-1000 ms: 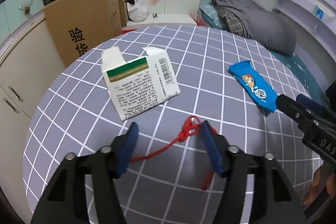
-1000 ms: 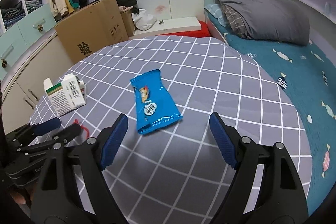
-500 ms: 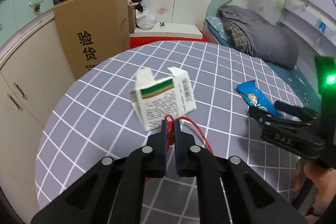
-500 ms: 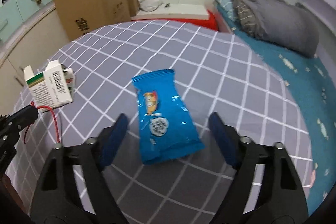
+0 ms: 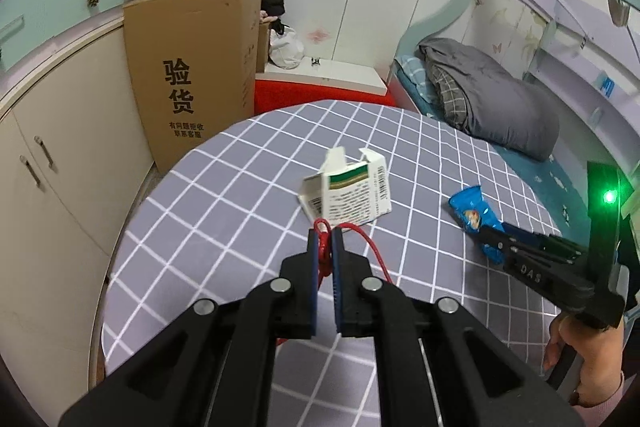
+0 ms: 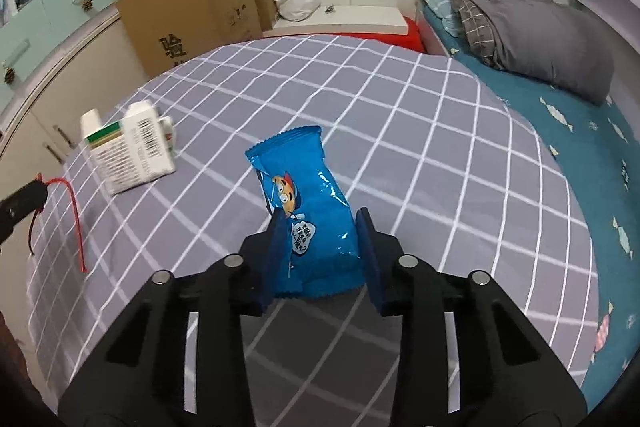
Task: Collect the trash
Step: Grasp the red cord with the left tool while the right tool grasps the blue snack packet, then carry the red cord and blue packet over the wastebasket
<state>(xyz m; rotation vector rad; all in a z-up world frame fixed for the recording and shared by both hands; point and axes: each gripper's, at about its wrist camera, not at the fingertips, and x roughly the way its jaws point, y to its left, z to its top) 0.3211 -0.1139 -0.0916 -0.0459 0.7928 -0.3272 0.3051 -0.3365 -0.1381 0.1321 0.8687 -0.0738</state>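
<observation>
Your right gripper [image 6: 320, 239] had its fingers closing across the near end of the blue snack wrapper [image 6: 304, 195], whose long axis ran straight away from them over the bed, while your left gripper [image 5: 325, 247] stayed clenched on the red string [image 5: 370, 251].

Red string [image 5: 372, 247] lower end hidden behind fingers [image 5: 316, 267]; carton [image 6: 128, 151] blurred

The far half of the checked table [image 6: 400, 99] lies open; a white carton [image 6: 132, 151] blocks its left edge.
</observation>
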